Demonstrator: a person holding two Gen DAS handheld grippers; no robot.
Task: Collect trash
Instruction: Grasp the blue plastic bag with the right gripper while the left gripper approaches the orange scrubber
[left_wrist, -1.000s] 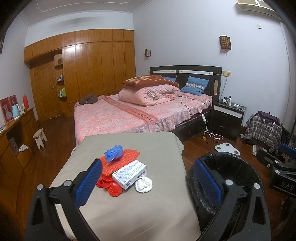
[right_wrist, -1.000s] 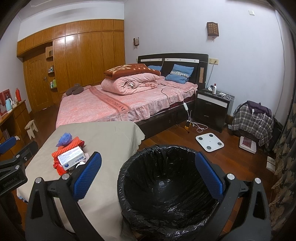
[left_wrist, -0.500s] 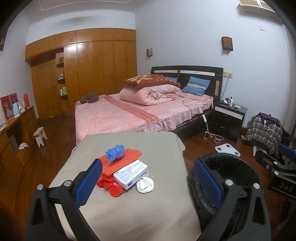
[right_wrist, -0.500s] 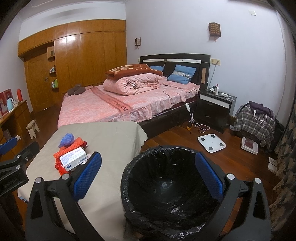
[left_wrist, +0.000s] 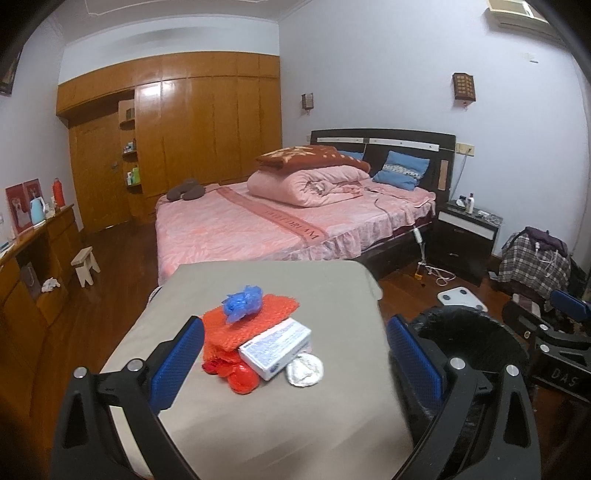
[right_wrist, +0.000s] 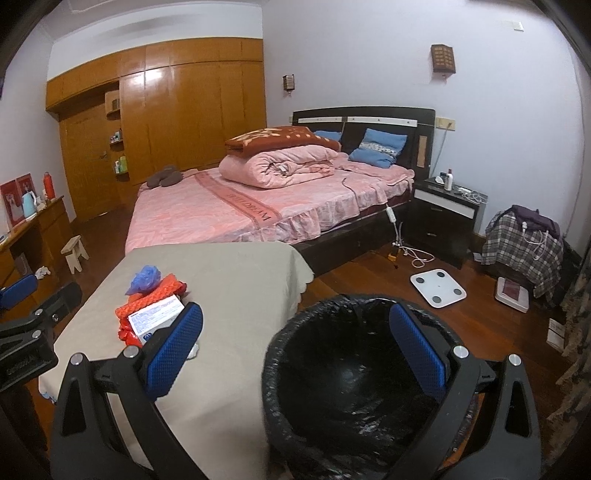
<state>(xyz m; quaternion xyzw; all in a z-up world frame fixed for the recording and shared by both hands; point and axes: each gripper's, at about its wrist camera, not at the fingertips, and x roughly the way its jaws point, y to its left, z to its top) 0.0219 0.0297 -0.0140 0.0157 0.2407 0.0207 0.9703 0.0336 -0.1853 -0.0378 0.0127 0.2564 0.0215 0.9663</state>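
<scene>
Trash pile (left_wrist: 255, 339): near-left on table (left_wrist: 258, 424), bin (right_wrist: 354, 391) right | box (left_wrist: 275, 347), net (left_wrist: 251, 325), foil wad (left_wrist: 304, 372): likely light, crushable; take box by long sides | left gripper (left_wrist: 295, 363): fingers apart, empty | right gripper (right_wrist: 295, 352): fingers apart, empty

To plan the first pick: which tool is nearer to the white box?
Left. The left tool hovers open right before the white box; the right tool hangs open over the bin beside the table.

The black left tool (left_wrist: 295, 360) with blue-padded fingers (left_wrist: 177, 363) and the matching right tool (right_wrist: 295, 350) both hang level, jaws spread wide, gripping nothing.
</scene>
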